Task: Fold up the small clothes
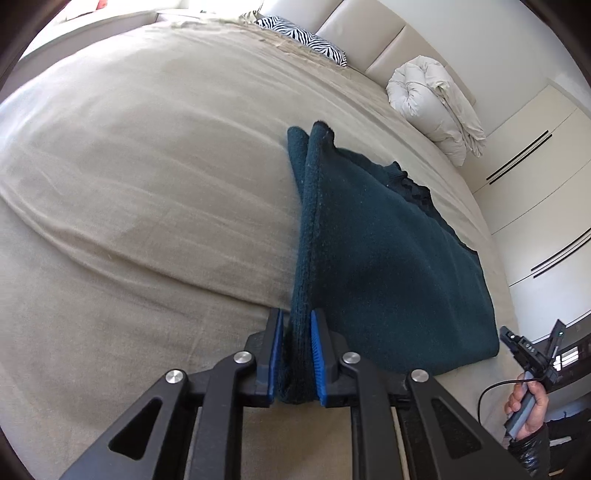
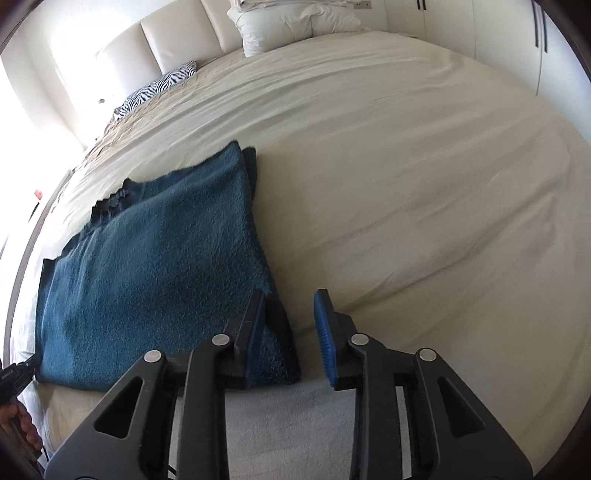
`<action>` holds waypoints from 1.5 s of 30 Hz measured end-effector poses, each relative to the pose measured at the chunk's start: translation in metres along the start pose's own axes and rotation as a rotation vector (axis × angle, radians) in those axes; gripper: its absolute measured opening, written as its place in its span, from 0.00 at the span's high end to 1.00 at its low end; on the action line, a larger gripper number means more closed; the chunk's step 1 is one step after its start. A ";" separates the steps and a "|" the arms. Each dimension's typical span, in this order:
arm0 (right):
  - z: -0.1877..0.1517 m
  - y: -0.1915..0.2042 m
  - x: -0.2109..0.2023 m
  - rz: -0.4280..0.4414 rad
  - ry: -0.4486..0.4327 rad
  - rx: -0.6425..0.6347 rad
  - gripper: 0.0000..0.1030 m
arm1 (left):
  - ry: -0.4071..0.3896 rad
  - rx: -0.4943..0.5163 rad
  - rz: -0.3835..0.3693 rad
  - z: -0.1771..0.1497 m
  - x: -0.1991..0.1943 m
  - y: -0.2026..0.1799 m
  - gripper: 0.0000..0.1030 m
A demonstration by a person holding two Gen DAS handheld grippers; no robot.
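Note:
A dark teal fleece garment (image 1: 388,251) lies folded on the beige bed sheet (image 1: 147,184). My left gripper (image 1: 297,321) is shut on the garment's near folded edge, with cloth bunched between the blue pads. In the right wrist view the garment (image 2: 155,258) lies to the left on the sheet (image 2: 406,184). My right gripper (image 2: 291,299) is open at the garment's near right corner; its left finger rests against the cloth and nothing is gripped. The right gripper also shows at the right edge of the left wrist view (image 1: 532,354), held in a hand.
A rolled white duvet (image 1: 432,103) and a zebra-print pillow (image 1: 303,37) lie at the head of the bed by the padded headboard (image 1: 369,33). White wardrobe doors (image 1: 535,155) stand beside the bed. Bare sheet spreads out around the garment.

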State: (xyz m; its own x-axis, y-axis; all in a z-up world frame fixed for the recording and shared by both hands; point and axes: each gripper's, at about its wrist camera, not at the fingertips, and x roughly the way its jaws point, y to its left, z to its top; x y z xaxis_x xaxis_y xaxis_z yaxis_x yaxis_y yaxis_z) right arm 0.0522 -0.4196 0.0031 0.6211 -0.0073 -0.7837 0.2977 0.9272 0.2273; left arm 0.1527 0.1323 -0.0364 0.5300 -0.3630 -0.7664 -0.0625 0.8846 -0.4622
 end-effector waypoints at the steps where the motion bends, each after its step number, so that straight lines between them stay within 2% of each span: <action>1: 0.006 0.002 -0.007 0.011 -0.023 0.000 0.74 | -0.036 0.035 0.020 0.006 -0.009 -0.008 0.84; 3: 0.018 0.010 -0.013 0.054 -0.045 0.005 0.74 | -0.086 0.099 0.038 0.020 -0.020 -0.025 0.79; 5: 0.029 0.026 -0.008 0.123 -0.034 -0.002 0.74 | -0.123 0.162 0.048 0.037 -0.020 -0.044 0.63; 6: 0.034 0.036 -0.004 0.159 -0.019 -0.010 0.73 | -0.131 0.201 0.053 0.046 -0.013 -0.055 0.61; 11: 0.056 0.091 0.043 0.374 0.067 0.003 0.73 | -0.129 0.341 0.064 0.087 0.042 -0.105 0.60; 14: 0.063 0.127 0.074 0.436 0.122 -0.005 0.73 | -0.155 0.403 0.083 0.107 0.072 -0.125 0.57; 16: 0.065 0.148 0.093 0.483 0.159 -0.012 0.73 | -0.123 0.379 0.089 0.115 0.096 -0.124 0.57; 19: 0.064 0.171 0.124 0.523 0.226 -0.017 0.73 | -0.069 0.295 0.114 0.116 0.127 -0.097 0.58; 20: 0.064 0.174 0.134 0.520 0.240 -0.008 0.73 | -0.064 0.257 0.073 0.113 0.132 -0.084 0.62; 22: 0.065 0.172 0.150 0.547 0.252 0.034 0.74 | -0.094 0.175 -0.041 0.112 0.127 -0.061 0.68; 24: 0.070 0.160 0.158 0.581 0.234 0.107 0.74 | -0.084 0.090 -0.097 0.117 0.125 -0.043 0.80; 26: 0.078 0.142 0.162 0.568 0.203 0.171 0.75 | -0.076 0.017 -0.131 0.118 0.127 -0.026 0.96; 28: 0.083 0.122 0.164 0.531 0.172 0.215 0.76 | -0.075 -0.016 -0.172 0.118 0.127 -0.019 0.95; 29: 0.085 0.109 0.163 0.502 0.148 0.233 0.76 | -0.079 -0.005 -0.162 0.117 0.127 -0.020 0.95; 33: 0.089 0.050 0.155 0.488 0.069 0.382 0.79 | -0.101 0.069 -0.081 0.112 0.127 -0.037 0.95; 38: 0.091 0.013 0.134 0.395 0.004 0.470 0.78 | -0.104 0.068 -0.086 0.113 0.130 -0.035 0.95; 40: 0.088 0.017 0.114 0.376 -0.037 0.456 0.75 | -0.109 0.075 -0.078 0.112 0.129 -0.035 0.95; 41: 0.087 0.020 0.103 0.394 -0.048 0.437 0.75 | -0.112 0.079 -0.073 0.111 0.129 -0.036 0.95; 44: 0.071 0.057 0.076 0.523 -0.028 0.334 0.74 | -0.118 0.088 -0.059 0.110 0.128 -0.039 0.95; 45: 0.062 0.076 0.070 0.556 -0.004 0.288 0.71 | -0.119 0.089 -0.054 0.109 0.127 -0.039 0.95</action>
State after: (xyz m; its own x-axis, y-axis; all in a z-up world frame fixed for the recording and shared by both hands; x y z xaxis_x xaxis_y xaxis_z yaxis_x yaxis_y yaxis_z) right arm 0.1639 -0.3729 0.0014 0.7421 0.4453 -0.5010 0.1121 0.6544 0.7478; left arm 0.3143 0.0831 -0.0673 0.6272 -0.3786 -0.6806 0.0411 0.8888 -0.4565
